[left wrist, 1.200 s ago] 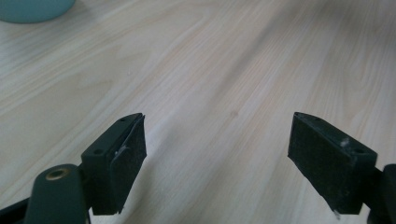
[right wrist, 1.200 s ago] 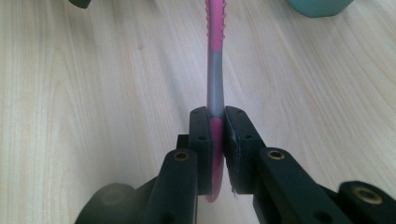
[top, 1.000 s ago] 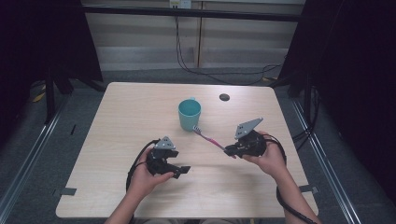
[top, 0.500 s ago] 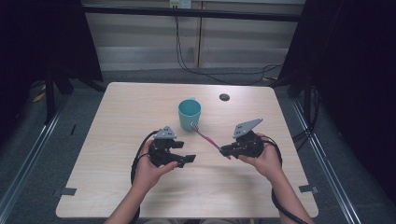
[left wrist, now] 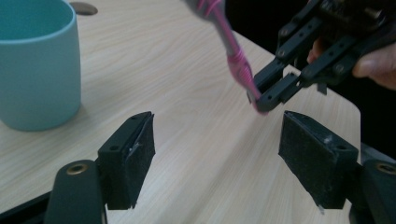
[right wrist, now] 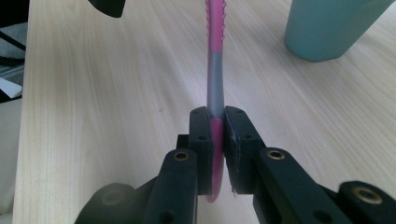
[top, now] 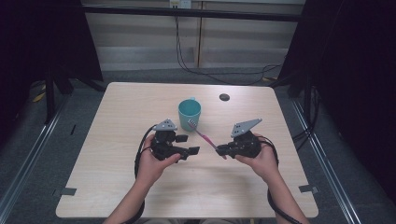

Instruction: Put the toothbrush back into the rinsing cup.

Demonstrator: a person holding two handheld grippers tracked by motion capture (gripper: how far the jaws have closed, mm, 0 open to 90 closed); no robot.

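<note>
A pink and grey toothbrush (top: pixel 202 133) (right wrist: pixel 215 70) (left wrist: pixel 232 51) is clamped by its handle end in my right gripper (top: pixel 221 150) (right wrist: pixel 216 135), which is shut on it. Its bristle head points up-left toward a teal mug (top: pixel 189 114) (left wrist: pixel 35 65) (right wrist: pixel 327 25) standing upright on the light wooden table (top: pixel 116 121). My left gripper (top: pixel 190 144) (left wrist: pixel 219 158) is open just left of the toothbrush, below the mug, with nothing between its jaws. In the left gripper view the right gripper (left wrist: pixel 268 95) hangs ahead, gripping the brush.
A small dark round disc (top: pixel 224 97) lies on the table behind and right of the mug. Black cables trail from both grippers. The table's front edge runs close under the person's forearms, and dark floor and rails flank the table.
The left gripper has moved right and forward, nearer the toothbrush and mug. The right gripper with the toothbrush has shifted slightly down and left.
</note>
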